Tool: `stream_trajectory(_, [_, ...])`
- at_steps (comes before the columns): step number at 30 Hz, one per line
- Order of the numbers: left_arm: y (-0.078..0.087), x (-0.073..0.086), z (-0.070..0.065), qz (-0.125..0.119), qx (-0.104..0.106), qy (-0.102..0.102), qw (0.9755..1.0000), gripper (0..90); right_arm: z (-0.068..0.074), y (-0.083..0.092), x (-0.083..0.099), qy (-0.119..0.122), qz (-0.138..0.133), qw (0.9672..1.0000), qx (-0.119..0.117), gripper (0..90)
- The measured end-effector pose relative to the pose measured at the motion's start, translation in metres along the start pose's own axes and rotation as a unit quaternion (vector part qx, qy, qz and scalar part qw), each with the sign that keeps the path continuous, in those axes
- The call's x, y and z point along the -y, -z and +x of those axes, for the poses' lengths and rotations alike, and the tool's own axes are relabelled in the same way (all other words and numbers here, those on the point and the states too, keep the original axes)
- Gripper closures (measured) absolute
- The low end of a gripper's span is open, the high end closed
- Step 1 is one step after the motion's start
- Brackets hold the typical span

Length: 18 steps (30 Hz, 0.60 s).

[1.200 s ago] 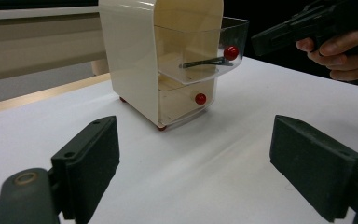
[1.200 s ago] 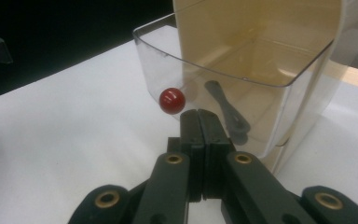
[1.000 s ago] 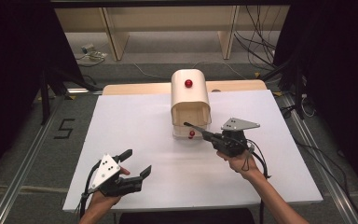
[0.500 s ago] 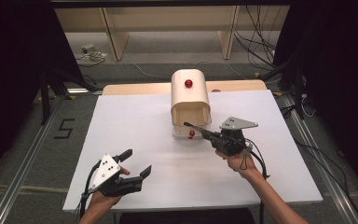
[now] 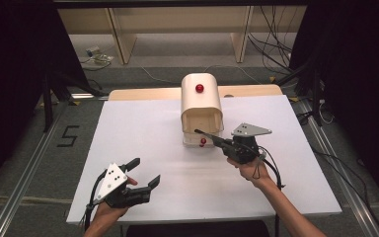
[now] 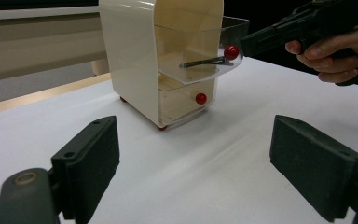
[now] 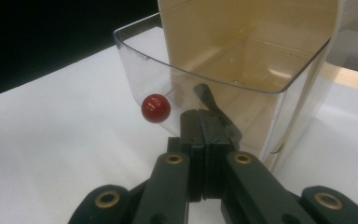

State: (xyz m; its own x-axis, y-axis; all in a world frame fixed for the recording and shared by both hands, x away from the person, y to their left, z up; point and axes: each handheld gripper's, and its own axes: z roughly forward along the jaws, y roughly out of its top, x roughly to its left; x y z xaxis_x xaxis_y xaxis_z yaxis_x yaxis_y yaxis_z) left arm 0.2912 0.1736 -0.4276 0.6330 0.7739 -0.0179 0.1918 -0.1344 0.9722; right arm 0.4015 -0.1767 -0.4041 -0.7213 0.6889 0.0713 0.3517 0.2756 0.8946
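A cream cabinet (image 5: 201, 101) (image 6: 140, 56) stands mid-table. Its clear upper drawer (image 6: 237, 25) (image 7: 223, 79), with a red knob (image 6: 231, 52) (image 7: 155, 108), is pulled out toward me. My right gripper (image 5: 216, 140) (image 7: 200, 114) (image 6: 246, 44) is shut on a thin dark strip (image 6: 203, 61) (image 7: 208, 99). The strip reaches over the drawer's front wall into the drawer. A lower drawer with its own red knob (image 6: 201, 98) sits closed. My left gripper (image 5: 145, 173) (image 6: 193, 158) rests open near the table's front left, aimed at the cabinet, with nothing between its fingers.
The white table top (image 5: 143, 128) ends in a wooden strip (image 5: 143, 93) behind the cabinet. Another red knob (image 5: 199, 88) sits on the cabinet's rounded top. Cables (image 5: 276, 54) lie on the floor beyond the table.
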Motion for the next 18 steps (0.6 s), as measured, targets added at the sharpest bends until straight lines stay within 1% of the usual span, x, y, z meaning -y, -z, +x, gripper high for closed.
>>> stream_trajectory(18, [-0.0004,-0.0001,-0.0011,-0.001,0.002,0.001,1.0000,15.6,-0.0006,-0.0022,-0.0007,0.000,-0.003,1.0000,0.003,90.0])
